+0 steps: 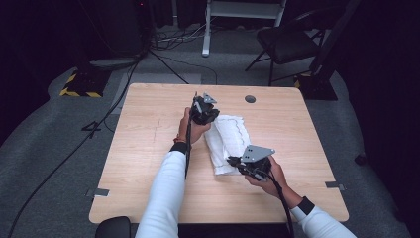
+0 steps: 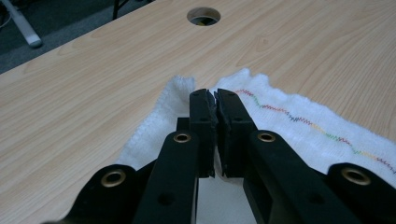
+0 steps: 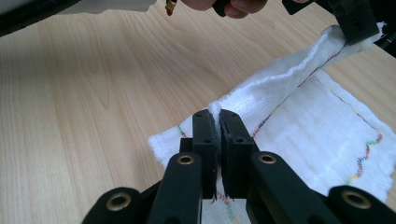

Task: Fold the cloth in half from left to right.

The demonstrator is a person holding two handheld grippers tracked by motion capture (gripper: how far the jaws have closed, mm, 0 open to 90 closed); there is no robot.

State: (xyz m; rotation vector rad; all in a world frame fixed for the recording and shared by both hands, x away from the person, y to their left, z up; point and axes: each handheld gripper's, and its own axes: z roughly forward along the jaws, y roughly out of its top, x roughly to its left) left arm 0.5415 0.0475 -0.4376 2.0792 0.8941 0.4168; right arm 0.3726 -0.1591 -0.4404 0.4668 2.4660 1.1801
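Note:
A white cloth [image 1: 227, 139] with a wavy multicoloured stitch line lies folded in the middle of the wooden table [image 1: 143, 153]. My left gripper [image 1: 212, 118] is at the cloth's far left corner, shut on that edge [image 2: 180, 84]. In the right gripper view this corner [image 3: 334, 37] is raised off the table in the left gripper's jaw, and a fold runs from it down to my own jaws. My right gripper [image 1: 233, 161] is shut on the cloth's near left corner; a tuft of cloth [image 3: 215, 107] pokes out between its tips [image 3: 215, 114].
A round cable hole [image 1: 250, 99] sits in the table near its far edge, close to the cloth. Bare wood lies to the left and right. Beyond the table stand a black chair [image 1: 287, 42], a white frame leg [image 1: 206, 29] and floor cables [image 1: 114, 104].

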